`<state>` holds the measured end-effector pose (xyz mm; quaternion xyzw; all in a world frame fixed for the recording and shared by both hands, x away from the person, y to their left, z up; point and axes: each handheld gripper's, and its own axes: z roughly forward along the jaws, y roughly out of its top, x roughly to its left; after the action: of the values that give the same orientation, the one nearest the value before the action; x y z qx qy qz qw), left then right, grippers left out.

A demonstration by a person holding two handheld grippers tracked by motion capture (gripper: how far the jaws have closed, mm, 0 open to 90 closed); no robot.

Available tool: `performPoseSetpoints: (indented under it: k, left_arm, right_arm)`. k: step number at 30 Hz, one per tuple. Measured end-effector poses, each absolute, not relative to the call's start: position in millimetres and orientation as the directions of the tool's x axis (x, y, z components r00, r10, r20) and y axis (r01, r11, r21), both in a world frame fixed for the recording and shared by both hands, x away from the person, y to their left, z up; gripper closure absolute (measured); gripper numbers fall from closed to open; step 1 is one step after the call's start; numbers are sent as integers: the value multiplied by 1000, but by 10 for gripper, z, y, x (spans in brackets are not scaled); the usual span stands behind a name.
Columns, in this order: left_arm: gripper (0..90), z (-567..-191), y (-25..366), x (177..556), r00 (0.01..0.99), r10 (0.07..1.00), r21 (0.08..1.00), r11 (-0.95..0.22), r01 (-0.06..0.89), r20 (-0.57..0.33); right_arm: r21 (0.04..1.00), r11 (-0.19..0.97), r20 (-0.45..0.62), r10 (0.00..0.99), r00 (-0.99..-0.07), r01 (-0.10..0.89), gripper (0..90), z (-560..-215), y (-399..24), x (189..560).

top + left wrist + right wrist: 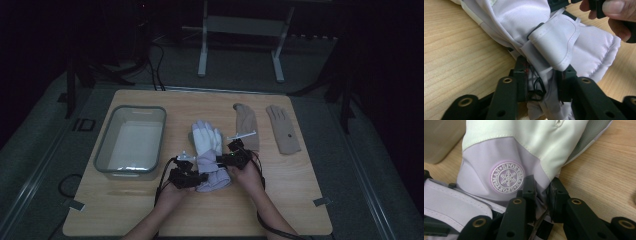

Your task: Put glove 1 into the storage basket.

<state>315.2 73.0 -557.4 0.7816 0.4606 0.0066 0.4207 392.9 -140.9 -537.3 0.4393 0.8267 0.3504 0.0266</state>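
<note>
The ski glove (pixel 209 155) lies on the bench (pixel 280 200) between the two claws. The left claw (pixel 546 75) is clamped on the glove's lilac cuff strap; the right claw (pixel 540 192) pinches a fold of cuff just below the snowflake badge (pixel 507 177). A bin (pixel 131 141) sits left of the left claw, and two tan gloves (pixel 282 129) lie beyond the right.

My matt black plastic jaws pinch the ski glove (pixel 564 42), its cloth smooth and faintly satiny; the table (pixel 454 50) beneath is pale grained wood.
</note>
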Motion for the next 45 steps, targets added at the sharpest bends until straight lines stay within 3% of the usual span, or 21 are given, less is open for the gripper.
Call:
performPoseSetpoints:
  k: [6,33,45]
  left_arm:
    - [726,-5477,728,3156,602,730,686,-258,681,-323]
    - [729,-4859,946,3217,644,699,729,-260,633,-310]
    - [728,-4530,1214,3266,657,697,752,-261,605,-287]
  right_arm:
    - [629,339,274,745,-608,699,790,-5283,-1442,3901]
    - [726,296,242,734,-634,621,791,-4624,-1358,3816]
    - [765,288,224,720,-657,576,791,-4277,-1144,3836]
